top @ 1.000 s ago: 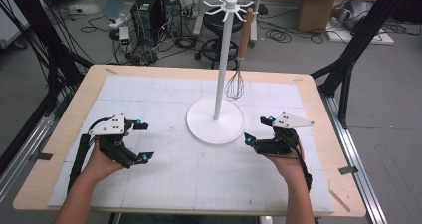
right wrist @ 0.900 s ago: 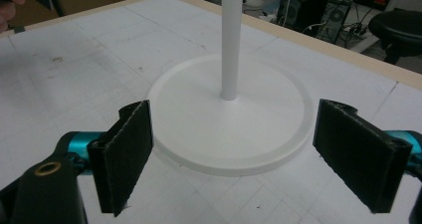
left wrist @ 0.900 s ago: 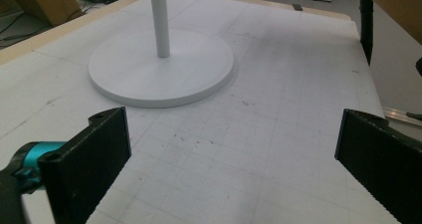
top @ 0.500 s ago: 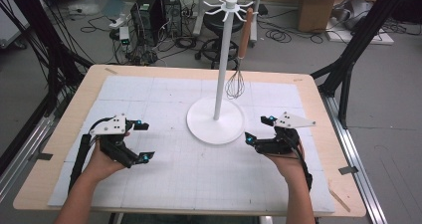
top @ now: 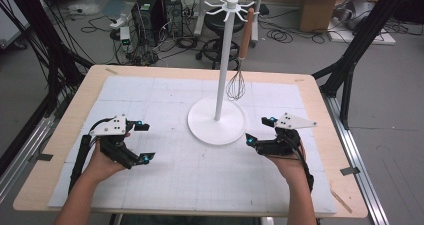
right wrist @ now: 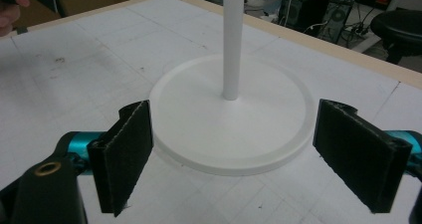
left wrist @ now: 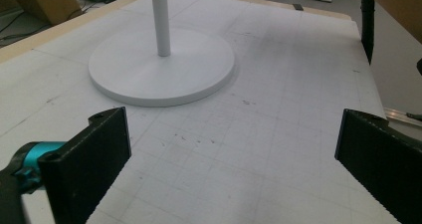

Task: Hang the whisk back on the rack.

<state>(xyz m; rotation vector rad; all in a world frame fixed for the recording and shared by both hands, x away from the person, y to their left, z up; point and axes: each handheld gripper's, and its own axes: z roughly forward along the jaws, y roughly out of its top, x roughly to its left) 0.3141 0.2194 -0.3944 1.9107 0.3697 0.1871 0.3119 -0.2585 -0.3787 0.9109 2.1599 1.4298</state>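
Left tool (top: 144, 142), right tool (top: 259, 130): jaws spread, empty. White stand (top: 217, 120) upright between; whisk (top: 238, 83) apparently hanging, wooden handle.

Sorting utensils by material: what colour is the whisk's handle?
Brown, wood-like; the whisk shows best in the high view.

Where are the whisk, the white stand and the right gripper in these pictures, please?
whisk (top: 236, 86): high view, on its wire loops.
white stand (top: 221, 60): high view, on its upright pole.
right gripper (top: 261, 129): high view, midway between its open fingertips.
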